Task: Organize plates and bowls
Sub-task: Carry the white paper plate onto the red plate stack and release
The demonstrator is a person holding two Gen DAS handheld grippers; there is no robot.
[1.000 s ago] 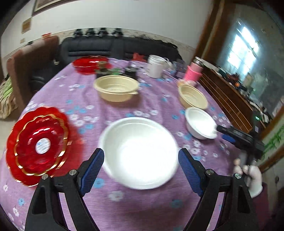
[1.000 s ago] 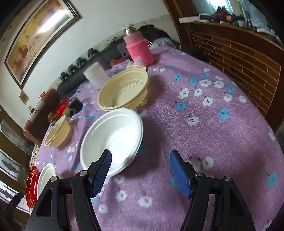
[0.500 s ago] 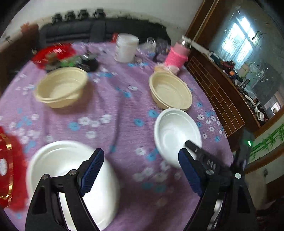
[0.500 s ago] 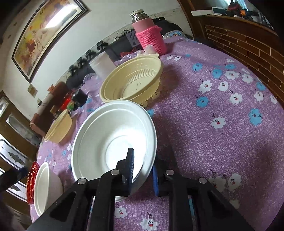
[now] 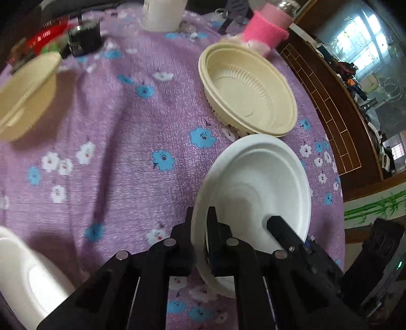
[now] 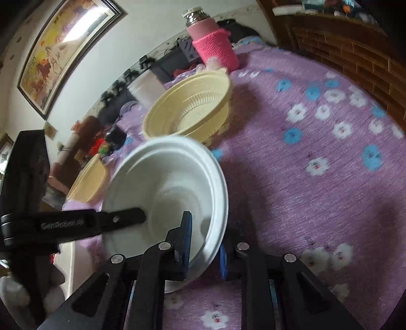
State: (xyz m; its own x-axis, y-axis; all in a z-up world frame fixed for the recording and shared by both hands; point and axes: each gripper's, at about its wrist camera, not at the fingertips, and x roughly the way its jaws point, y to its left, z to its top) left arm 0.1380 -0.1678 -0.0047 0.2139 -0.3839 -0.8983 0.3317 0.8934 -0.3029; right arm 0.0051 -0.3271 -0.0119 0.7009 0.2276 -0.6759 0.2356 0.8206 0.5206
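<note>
A small white bowl (image 5: 253, 182) rests on the purple flowered tablecloth, next to a cream ribbed bowl (image 5: 248, 88). My left gripper (image 5: 200, 218) is shut on its left rim, one finger inside the bowl and one outside. My right gripper (image 6: 205, 236) is shut on the near rim of the same white bowl (image 6: 172, 193). In the left wrist view a right finger (image 5: 281, 231) lies inside the bowl. In the right wrist view a left finger (image 6: 127, 218) reaches into it from the left. A larger white bowl (image 5: 25, 279) sits at the lower left.
A second cream bowl (image 5: 25, 94) stands at the left. At the back are a pink-sleeved bottle (image 5: 266, 28), a white jar (image 5: 162, 12), a black container (image 5: 83, 38) and a red plate (image 5: 43, 38). The table edge (image 5: 327, 142) runs close on the right, beside a brick-patterned wall.
My left gripper swung right, away from the large white bowl, and shut on the small white bowl's rim. My right gripper closed on that bowl's near rim and then held still.
</note>
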